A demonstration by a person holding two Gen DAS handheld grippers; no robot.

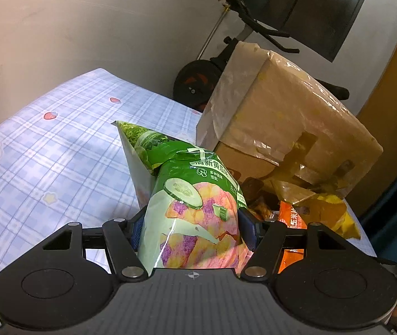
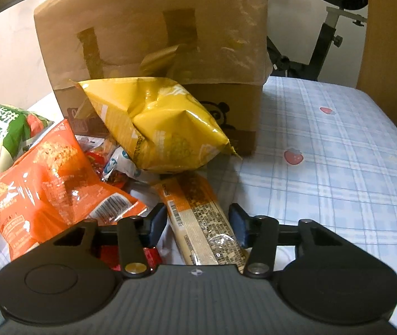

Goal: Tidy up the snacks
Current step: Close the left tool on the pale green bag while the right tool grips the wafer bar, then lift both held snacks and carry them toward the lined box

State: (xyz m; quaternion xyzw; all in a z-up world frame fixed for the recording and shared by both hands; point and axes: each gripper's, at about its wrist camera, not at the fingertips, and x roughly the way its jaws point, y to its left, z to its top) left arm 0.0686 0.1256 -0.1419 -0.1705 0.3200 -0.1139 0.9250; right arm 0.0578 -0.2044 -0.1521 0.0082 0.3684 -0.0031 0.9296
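Left gripper: your left gripper (image 1: 191, 227) has its jaws closed on the green snack bag (image 1: 190, 195), pads pressing both sides, the bag lifted clear of the cloth.
Right gripper: your right gripper (image 2: 198, 223) straddles the long tan packet (image 2: 204, 220); its jaws stand partly open and the pads do not seem to press it yet.
Pile: the yellow bag (image 2: 156, 128) leans on the cardboard box (image 2: 153, 33); the orange bag (image 2: 44, 184) and small wrapped sweets (image 2: 109, 164) lie loose beside it.
Progress: early, by the look of it. One bag is in hand and most snacks are unsorted; you have no sorted group in view.
Surface: a blue checked cloth (image 2: 338, 167) with strawberry prints, bare to one side of the pile.
Room: a pale wall (image 1: 86, 28), an exercise bike (image 2: 324, 42) behind the table, a dark window (image 1: 324, 5) above.
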